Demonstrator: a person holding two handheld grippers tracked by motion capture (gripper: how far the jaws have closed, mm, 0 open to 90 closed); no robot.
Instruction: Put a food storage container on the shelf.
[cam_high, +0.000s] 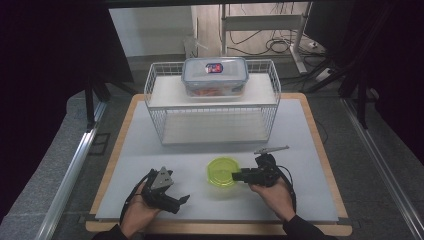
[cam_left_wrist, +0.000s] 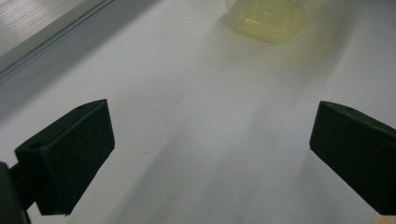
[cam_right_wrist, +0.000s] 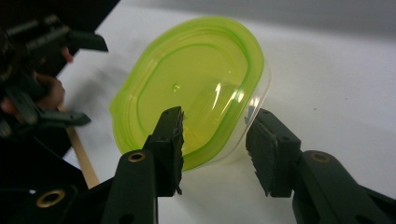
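Right gripper (cam_high: 239, 176) at green-lidded container (cam_high: 223, 171)

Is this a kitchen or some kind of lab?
Probably a lab or test room. A grey table holds a white wire rack, and loose cables lie on the floor behind, under a metal desk frame.

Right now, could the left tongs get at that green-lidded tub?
Probably yes: the left tongs stand open, with bare table between them and the green-lidded tub, though the right tongs already straddle its rim.
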